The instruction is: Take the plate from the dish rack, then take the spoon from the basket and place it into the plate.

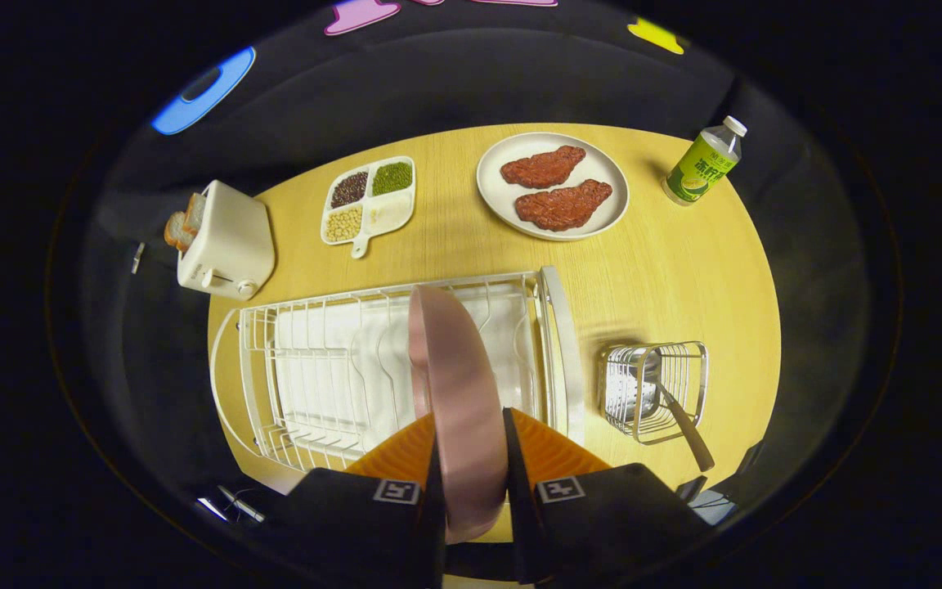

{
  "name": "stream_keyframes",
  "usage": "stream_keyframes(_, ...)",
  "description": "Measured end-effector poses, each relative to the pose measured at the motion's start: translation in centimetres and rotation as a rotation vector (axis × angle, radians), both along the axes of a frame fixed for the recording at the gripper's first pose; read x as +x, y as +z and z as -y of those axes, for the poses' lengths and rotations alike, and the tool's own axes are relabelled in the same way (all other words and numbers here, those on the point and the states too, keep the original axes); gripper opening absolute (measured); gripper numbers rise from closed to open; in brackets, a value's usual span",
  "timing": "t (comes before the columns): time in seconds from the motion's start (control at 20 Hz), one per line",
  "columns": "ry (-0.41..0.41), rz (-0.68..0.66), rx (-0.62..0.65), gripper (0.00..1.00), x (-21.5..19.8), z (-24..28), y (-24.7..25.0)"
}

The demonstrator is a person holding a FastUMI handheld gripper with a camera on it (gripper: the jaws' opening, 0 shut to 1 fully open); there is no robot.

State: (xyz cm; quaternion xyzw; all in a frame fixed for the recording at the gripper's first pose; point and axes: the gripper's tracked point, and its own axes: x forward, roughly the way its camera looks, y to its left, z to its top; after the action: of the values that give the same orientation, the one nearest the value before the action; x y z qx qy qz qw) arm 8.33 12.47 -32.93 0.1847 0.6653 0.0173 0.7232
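A pink plate (pixel 455 384) stands on edge between my fingers, and my gripper (pixel 471 458) is shut on its rim. The plate hangs over the white wire dish rack (pixel 324 368), which lies on the wooden table just ahead of the fingers. To the right of the rack sits a small wire basket (pixel 656 391). A spoon (pixel 684 425) leans in the basket, its handle sticking out toward me over the basket's near edge.
Beyond the rack lie a white plate with two meat patties (pixel 553 185), a divided tray of beans (pixel 369 203), a white toaster with bread (pixel 224 240) at the left and a green bottle (pixel 703 164) at the far right. Bare wood (pixel 667 278) lies between basket and patty plate.
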Motion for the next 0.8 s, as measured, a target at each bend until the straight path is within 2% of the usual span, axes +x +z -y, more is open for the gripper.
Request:
stream_keyframes(0.15,0.020,-0.038,-0.054,0.30,-0.5,0.5,-0.2)
stream_keyframes(0.5,0.001,-0.069,-0.137,0.29,-0.6,1.3,1.6)
stream_keyframes(0.8,0.082,-0.019,-0.248,0.29,0.8,1.6,3.8)
